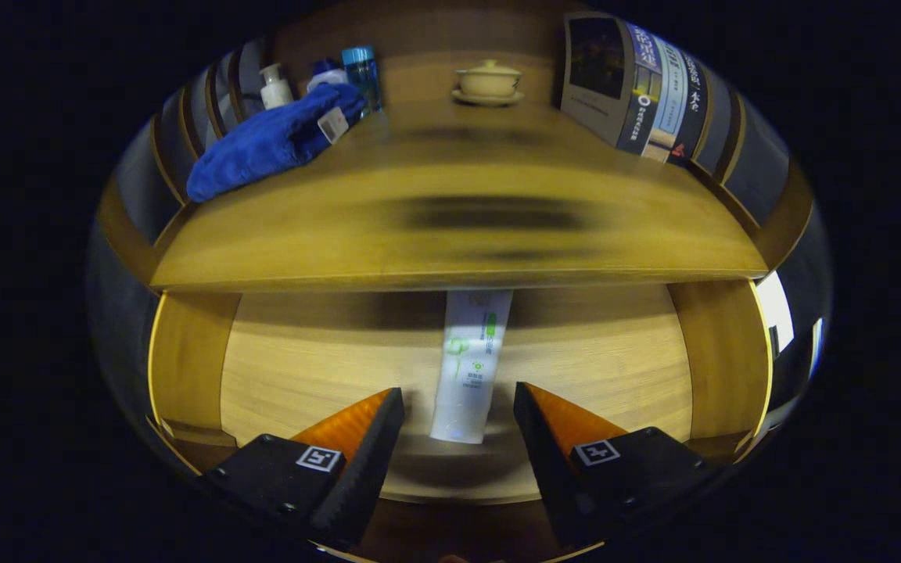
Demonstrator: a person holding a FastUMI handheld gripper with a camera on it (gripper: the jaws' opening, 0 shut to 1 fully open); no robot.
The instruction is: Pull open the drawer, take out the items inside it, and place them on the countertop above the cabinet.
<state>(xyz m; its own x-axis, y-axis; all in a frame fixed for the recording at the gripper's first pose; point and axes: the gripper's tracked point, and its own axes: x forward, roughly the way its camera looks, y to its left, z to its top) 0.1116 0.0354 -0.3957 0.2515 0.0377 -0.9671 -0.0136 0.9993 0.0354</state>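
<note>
The wooden drawer (622,367) stands pulled open below the countertop (450,234). A white tube with green print (470,367) lies lengthwise on the drawer floor, its far end hidden under the countertop's front edge. My gripper (458,403) is open, and the tube's near end lies between the two fingertips without either touching it. On the countertop at the back left rests a blue cloth (271,145) with a small white tag.
Behind the cloth stand a white pump bottle (274,86) and a blue-capped bottle (362,74). A cream lidded cup on a saucer (488,82) sits at the back centre. Books or magazines (638,86) lean at the back right. Drawer side walls (184,360) flank the tube.
</note>
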